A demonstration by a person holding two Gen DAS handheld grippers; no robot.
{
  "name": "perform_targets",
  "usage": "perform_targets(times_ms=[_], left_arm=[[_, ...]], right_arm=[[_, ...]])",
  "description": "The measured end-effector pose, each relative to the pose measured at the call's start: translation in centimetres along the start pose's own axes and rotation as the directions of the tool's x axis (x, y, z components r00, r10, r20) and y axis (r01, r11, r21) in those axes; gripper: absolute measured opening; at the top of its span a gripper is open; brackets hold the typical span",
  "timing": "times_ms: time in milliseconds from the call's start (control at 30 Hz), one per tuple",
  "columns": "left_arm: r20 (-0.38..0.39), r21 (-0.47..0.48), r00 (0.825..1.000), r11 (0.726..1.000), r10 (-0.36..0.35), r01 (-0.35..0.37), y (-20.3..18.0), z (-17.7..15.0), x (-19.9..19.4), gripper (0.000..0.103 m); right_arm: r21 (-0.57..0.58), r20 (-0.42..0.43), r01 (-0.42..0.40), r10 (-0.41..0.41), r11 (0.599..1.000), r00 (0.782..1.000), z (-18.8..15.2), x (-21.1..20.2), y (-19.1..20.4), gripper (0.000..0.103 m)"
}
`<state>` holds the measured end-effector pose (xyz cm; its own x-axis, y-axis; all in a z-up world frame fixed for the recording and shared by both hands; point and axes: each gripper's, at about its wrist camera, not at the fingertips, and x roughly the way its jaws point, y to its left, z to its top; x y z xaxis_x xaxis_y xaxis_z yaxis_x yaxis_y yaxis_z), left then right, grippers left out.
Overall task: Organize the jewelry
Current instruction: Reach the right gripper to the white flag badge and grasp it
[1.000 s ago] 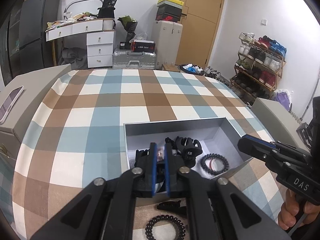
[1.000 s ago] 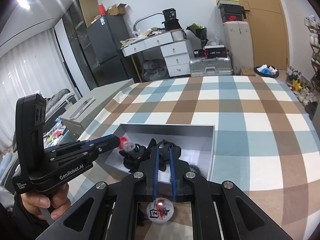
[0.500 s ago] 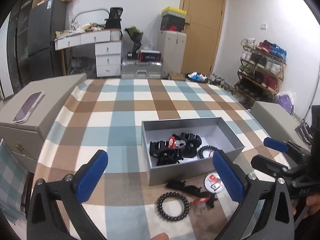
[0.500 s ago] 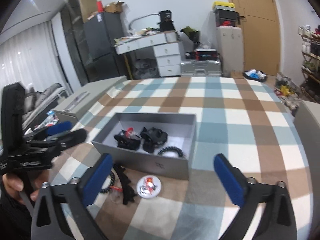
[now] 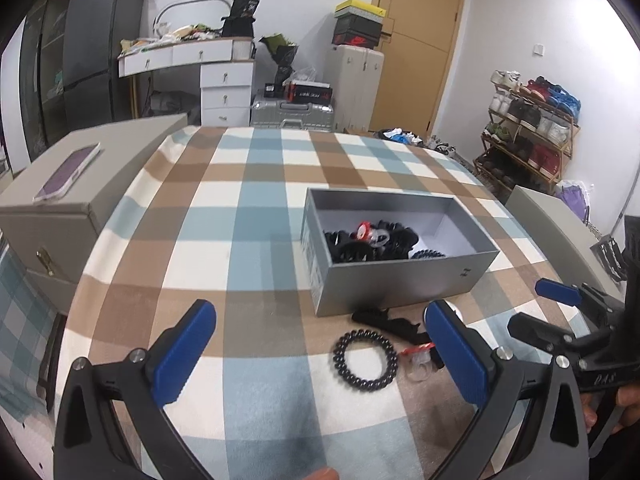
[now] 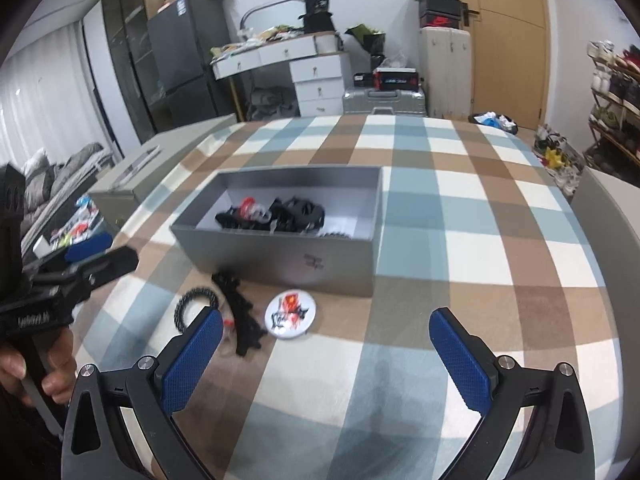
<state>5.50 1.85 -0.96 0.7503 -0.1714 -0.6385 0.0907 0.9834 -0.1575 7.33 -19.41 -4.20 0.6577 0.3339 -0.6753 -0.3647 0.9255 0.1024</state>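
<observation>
A grey open box [image 5: 400, 280] [image 6: 280, 256] on the checked cloth holds black hair claws [image 5: 372, 240] [image 6: 296, 212], a red-topped clear piece and a bead bracelet. In front of it lie a black bead bracelet [image 5: 366, 360] [image 6: 192, 306], a black hair clip [image 5: 392, 324] [image 6: 244, 328], a small clear ring with red [image 5: 418, 364] and a round white badge [image 6: 290, 314]. My left gripper [image 5: 320, 356] is open and empty, near side of the loose pieces. My right gripper [image 6: 326, 354] is open and empty, near the badge.
A beige case [image 5: 80, 200] with a phone [image 5: 66, 174] on it stands at the table's left. Another beige case [image 6: 608, 216] is at the right edge. Drawers, suitcases and a shoe rack [image 5: 532, 128] are beyond the table.
Both grippers went from shut to wide open and pulled back from the box. The red-topped clear piece that the left one held now lies in the box.
</observation>
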Motion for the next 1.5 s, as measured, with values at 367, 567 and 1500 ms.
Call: perform_targets(times_ms=[367, 567, 1500], left_arm=[[-0.035, -0.01, 0.996, 0.997, 0.08, -0.081, 0.5, -2.0, 0.3, 0.102], [-0.057, 0.028, 0.993, 0.994, 0.106, -0.105, 0.3, -3.0, 1.5, 0.102], [-0.113, -0.022, 0.991, 0.996, 0.078, -0.081, 0.8, -3.3, 2.0, 0.102]], right_arm=[[0.025, -0.039, -0.024, 0.025, 0.999, 0.999, -1.6, 1.1, -0.2, 0.103], [0.003, -0.111, -0.06, 0.06, 0.998, 0.992, -2.1, 2.9, 0.3, 0.082], [-0.229, -0.192, -0.034, -0.011, 0.973, 0.981, -0.1, 6.9, 2.9, 0.053]])
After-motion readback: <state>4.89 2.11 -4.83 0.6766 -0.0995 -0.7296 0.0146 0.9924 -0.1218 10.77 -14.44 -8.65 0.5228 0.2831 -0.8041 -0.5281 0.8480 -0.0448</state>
